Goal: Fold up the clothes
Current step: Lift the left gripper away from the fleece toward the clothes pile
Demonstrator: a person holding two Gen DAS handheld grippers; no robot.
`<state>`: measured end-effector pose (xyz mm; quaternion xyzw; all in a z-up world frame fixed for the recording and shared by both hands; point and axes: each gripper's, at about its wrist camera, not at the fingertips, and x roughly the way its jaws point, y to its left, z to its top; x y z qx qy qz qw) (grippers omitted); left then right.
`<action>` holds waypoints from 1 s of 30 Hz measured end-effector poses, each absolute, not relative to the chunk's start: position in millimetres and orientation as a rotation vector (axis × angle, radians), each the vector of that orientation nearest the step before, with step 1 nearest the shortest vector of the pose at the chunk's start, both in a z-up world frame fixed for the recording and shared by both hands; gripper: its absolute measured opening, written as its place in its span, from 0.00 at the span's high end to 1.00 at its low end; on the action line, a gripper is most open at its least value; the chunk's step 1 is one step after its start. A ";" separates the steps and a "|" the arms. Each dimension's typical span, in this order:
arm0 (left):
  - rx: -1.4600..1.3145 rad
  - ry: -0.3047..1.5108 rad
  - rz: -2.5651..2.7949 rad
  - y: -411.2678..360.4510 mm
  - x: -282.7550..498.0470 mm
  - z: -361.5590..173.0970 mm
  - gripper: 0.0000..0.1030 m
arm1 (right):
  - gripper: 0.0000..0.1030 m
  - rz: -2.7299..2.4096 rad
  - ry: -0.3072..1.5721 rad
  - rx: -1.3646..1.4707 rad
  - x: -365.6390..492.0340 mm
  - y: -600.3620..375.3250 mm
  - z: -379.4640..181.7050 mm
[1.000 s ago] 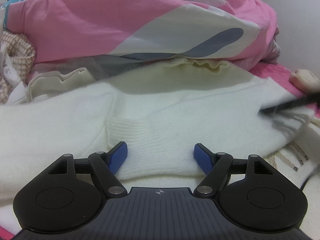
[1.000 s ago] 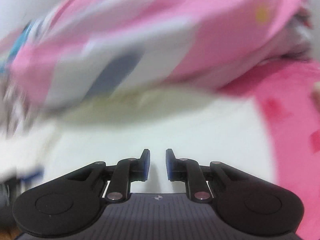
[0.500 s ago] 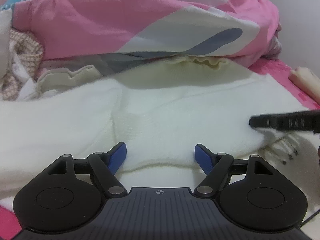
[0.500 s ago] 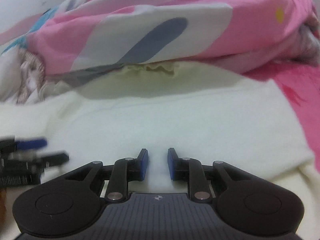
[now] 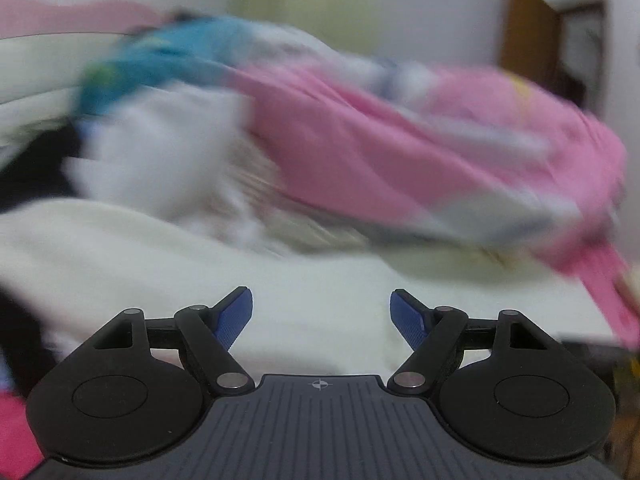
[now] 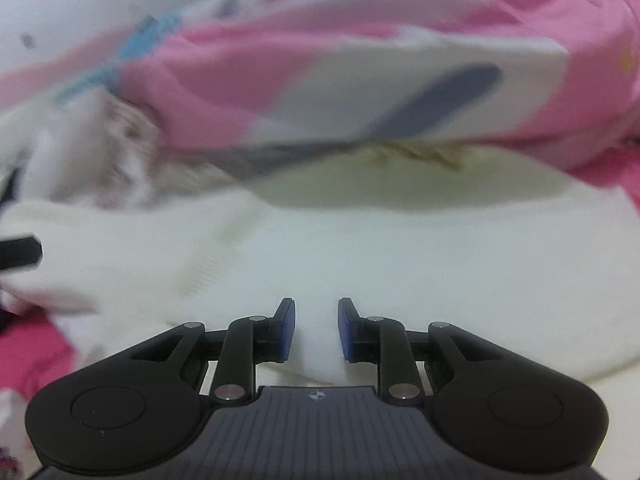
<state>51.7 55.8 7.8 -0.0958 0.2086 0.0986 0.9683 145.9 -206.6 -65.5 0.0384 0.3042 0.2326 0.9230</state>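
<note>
Pretty blurry stuff here, especially in the left wrist view, so only the big shapes could be made out. A cream white sweater (image 6: 400, 248) was spread flat across the bed, filling the lower half of both views, with ribbed knit visible toward its left side in the right wrist view. Behind it a pink quilt (image 6: 328, 80) with white and grey-blue patches was heaped up, its edge hanging over the far part of the sweater. A bright pink bedsheet (image 6: 32, 352) was seen poking out at the lower left. A white wall (image 6: 80, 4) was noted behind the quilt, and in the left wrist view a wooden door frame (image 5: 528, 40) was caught at the upper right, plus a smeared blue patch of fabric (image 5: 152, 64) at the far left of the heap. The left claw (image 5: 321, 316) was held wide apart above the sweater, nothing between its blue pads (image 5: 234, 318). The right claw (image 6: 316, 328) was drawn in narrow, with a raised pinch of the white sweater caught between its pads. A dark bit of the other claw was glimpsed at the left edge of the right wrist view.
</note>
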 end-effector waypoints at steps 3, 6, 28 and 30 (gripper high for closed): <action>-0.285 0.386 0.306 82.8 40.3 3.7 0.25 | 0.76 0.535 0.610 0.061 143.2 -188.2 -72.7; -0.377 0.348 0.412 109.7 28.9 -0.5 0.25 | 0.74 0.538 0.662 0.023 149.3 -174.0 -95.8; -0.728 0.075 0.714 222.8 2.9 -27.3 0.36 | 0.74 0.519 0.644 -0.011 144.7 -169.3 -95.0; -0.752 0.050 0.758 233.8 2.7 -27.8 0.35 | 0.74 0.520 0.644 -0.012 144.8 -169.3 -95.1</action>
